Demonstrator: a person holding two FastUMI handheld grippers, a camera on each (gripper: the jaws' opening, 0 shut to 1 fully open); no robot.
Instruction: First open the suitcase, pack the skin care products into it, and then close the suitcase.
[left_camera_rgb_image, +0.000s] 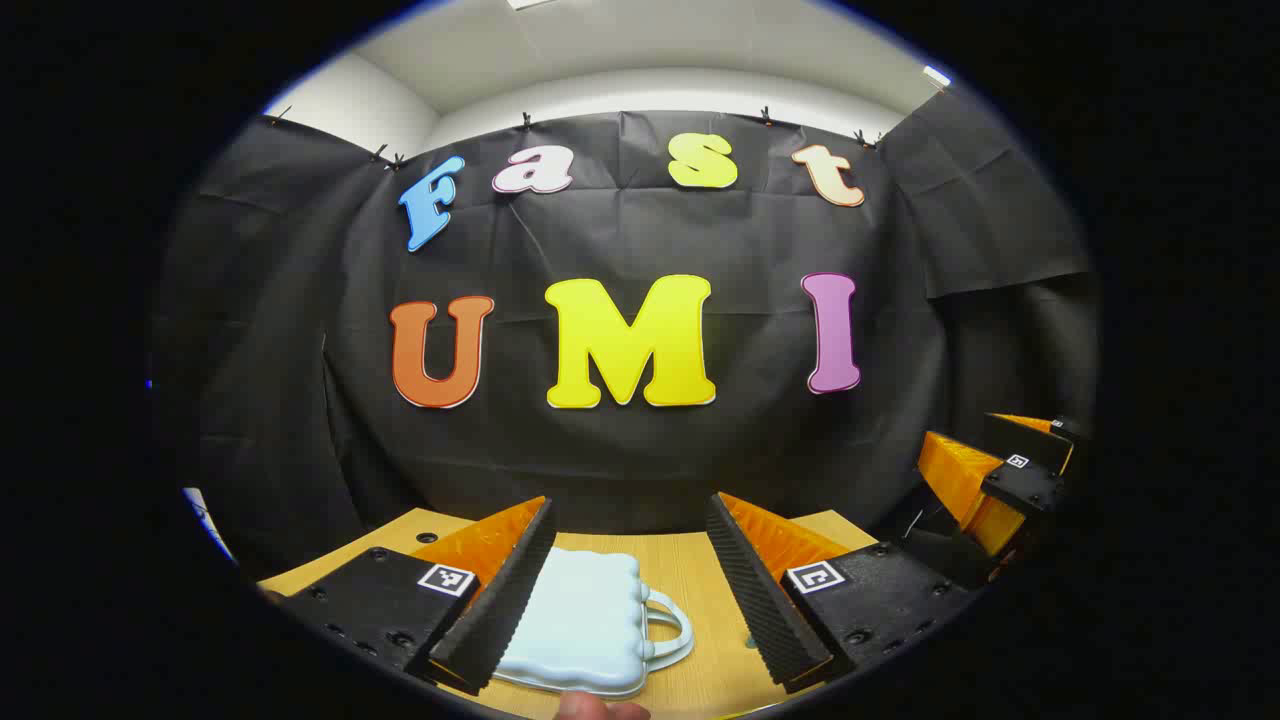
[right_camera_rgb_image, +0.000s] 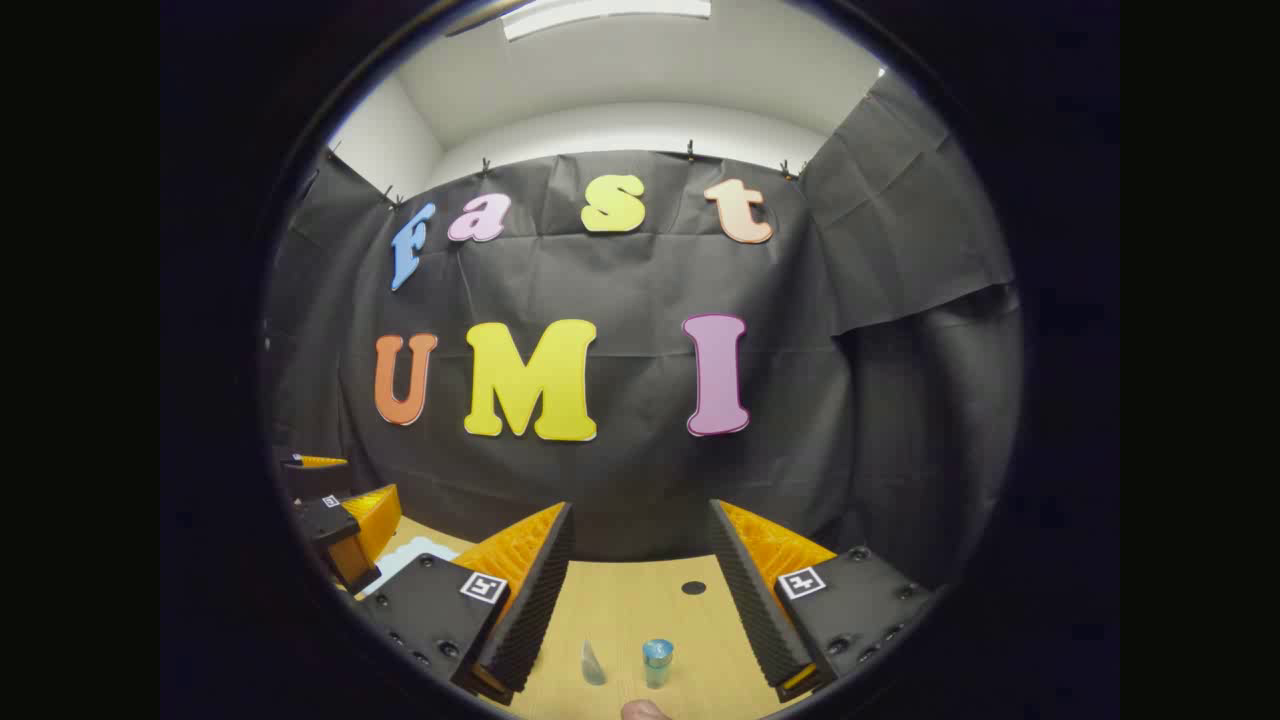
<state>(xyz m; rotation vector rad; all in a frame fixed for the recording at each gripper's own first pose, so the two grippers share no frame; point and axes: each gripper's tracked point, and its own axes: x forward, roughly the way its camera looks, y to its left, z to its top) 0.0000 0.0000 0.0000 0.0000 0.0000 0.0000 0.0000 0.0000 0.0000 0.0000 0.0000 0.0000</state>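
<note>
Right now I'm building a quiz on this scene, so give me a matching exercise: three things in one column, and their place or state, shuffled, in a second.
Things:
1. suitcase
2. small bottle with a blue cap
3. left claw

Place or state:
A. stands upright on the table, between the right claw's fingers in the right gripper view
B. open, holding nothing
C. lies shut on the table, handle to the right in the left gripper view

Pairs: 1-C, 2-A, 3-B
</note>
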